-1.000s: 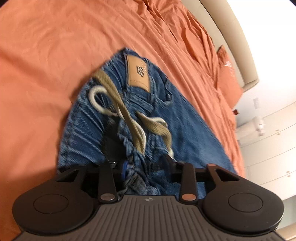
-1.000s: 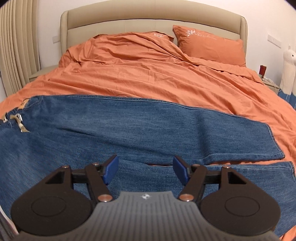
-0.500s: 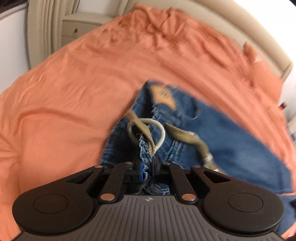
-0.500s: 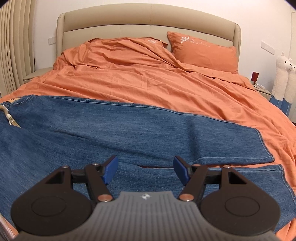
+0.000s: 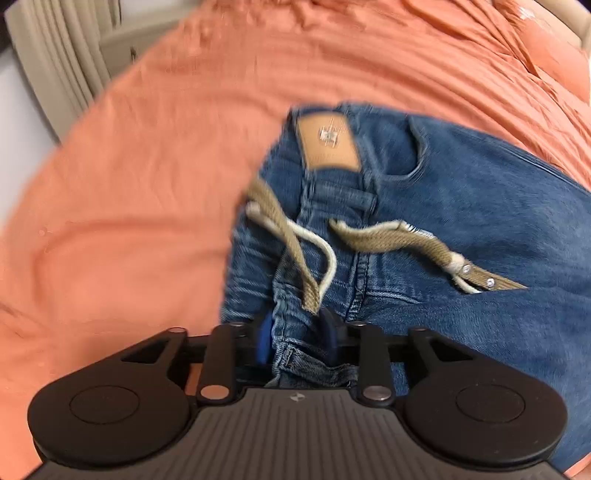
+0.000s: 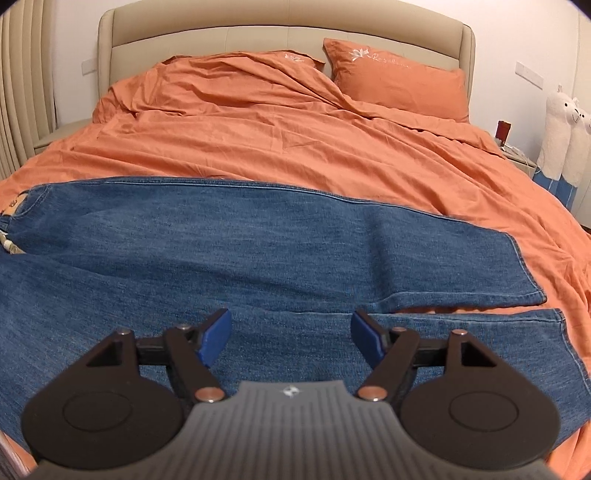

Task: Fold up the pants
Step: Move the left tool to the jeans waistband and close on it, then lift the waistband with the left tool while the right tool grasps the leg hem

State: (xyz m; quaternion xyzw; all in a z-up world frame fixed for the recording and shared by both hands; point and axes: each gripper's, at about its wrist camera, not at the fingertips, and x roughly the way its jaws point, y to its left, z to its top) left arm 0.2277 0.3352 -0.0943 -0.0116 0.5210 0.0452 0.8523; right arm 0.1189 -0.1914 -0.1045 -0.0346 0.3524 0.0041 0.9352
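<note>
Blue jeans (image 6: 258, 243) lie flat across the orange bed (image 6: 295, 147), waist at the left, leg hems at the right. In the left wrist view the waist end (image 5: 424, 221) shows a tan leather patch (image 5: 328, 142) and a tan drawstring belt (image 5: 406, 240). My left gripper (image 5: 297, 334) is shut on a bunched fold of the waistband. My right gripper (image 6: 290, 330) is open and empty, hovering over the near leg around its middle.
A beige headboard (image 6: 284, 26) and an orange pillow (image 6: 399, 85) are at the far end. White plush toys (image 6: 565, 140) and a nightstand stand to the right of the bed. Beige curtains (image 5: 62, 66) hang at the left.
My left gripper closed on the waistband and swung, so the waist now lies more to the right in its view. The right gripper stayed open, with a small change in its view.
</note>
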